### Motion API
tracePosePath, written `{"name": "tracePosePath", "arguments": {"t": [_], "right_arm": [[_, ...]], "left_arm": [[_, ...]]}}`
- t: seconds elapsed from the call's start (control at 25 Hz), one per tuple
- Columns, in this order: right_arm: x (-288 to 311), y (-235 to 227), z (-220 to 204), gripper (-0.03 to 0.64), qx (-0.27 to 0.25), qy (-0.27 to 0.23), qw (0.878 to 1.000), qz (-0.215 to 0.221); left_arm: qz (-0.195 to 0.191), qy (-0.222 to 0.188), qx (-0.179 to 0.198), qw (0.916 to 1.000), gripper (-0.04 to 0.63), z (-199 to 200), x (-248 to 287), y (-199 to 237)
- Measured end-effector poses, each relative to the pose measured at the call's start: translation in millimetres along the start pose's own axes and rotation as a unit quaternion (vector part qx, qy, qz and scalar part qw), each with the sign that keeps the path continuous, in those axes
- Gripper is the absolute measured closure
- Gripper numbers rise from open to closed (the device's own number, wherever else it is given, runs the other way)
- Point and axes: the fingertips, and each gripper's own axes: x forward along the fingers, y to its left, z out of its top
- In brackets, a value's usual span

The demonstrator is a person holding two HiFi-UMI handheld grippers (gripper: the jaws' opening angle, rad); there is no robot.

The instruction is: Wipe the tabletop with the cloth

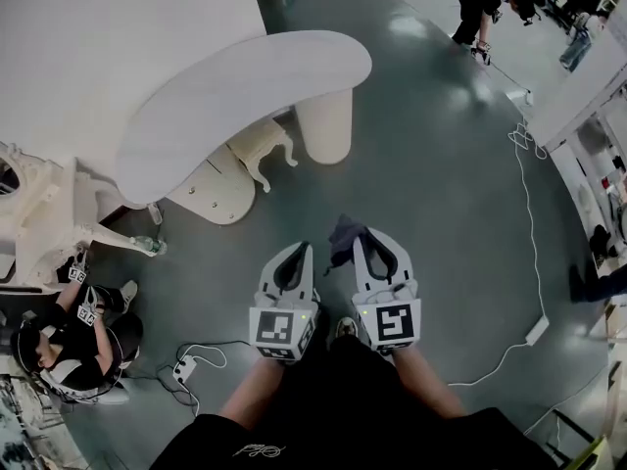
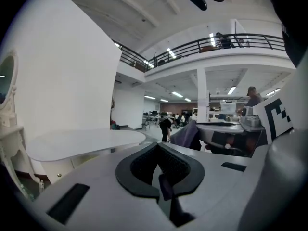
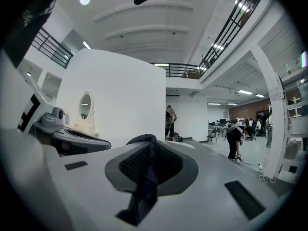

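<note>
A grey floor (image 1: 441,184) fills most of the head view, with a tall white wall panel (image 1: 98,27) at 10 o'clock. In front of the panel stands the white counter (image 1: 235,96), a curved, kidney-shaped top on a round pedestal (image 1: 325,125). It lies at about 11 o'clock from both grippers and well apart from them. An ornate white piece of furniture (image 1: 39,213) stands at 9 o'clock. A person (image 1: 73,346) sits on the floor below it at 8 o'clock, and another person (image 1: 477,3) stands far off at 1 o'clock.

Both grippers are held side by side low in the middle of the head view, tips towards 12 o'clock. The left gripper (image 1: 299,253) has its jaws pressed together. The right gripper (image 1: 364,238) is pinching the dark cloth (image 1: 343,238). In the right gripper view the fabric runs up the line where the two pads meet and bulges over their tip. In the head view it sticks out at 11 o'clock from that tip, just beside the left gripper's tip and over the floor, not on the counter.

A white cable (image 1: 529,213) trails across the floor to a power strip (image 1: 537,331) at 4 o'clock.
</note>
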Motion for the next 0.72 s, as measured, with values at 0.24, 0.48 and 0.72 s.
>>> {"name": "tracePosePath", "arguments": {"t": [0.24,0.48,0.72], "right_arm": [[61.8,-12.2,-13.2,0.583,-0.003,0.018,1.000,-0.002],[147.7,-35.5,-20.0,0.583,-0.031,0.047,0.998,-0.017],[219.6,-54.2,-14.2,0.583,-0.038,0.058,0.997,-0.039]], "left_arm": [[-0.005,0.005,-0.008,0.9999,0.592,-4.3,54.4,38.5],[-0.032,0.011,-0.013,0.9994,0.592,-1.1,129.9,86.3],[-0.062,0.006,-0.011,0.9980,0.592,15.1,189.1,137.1]]}}
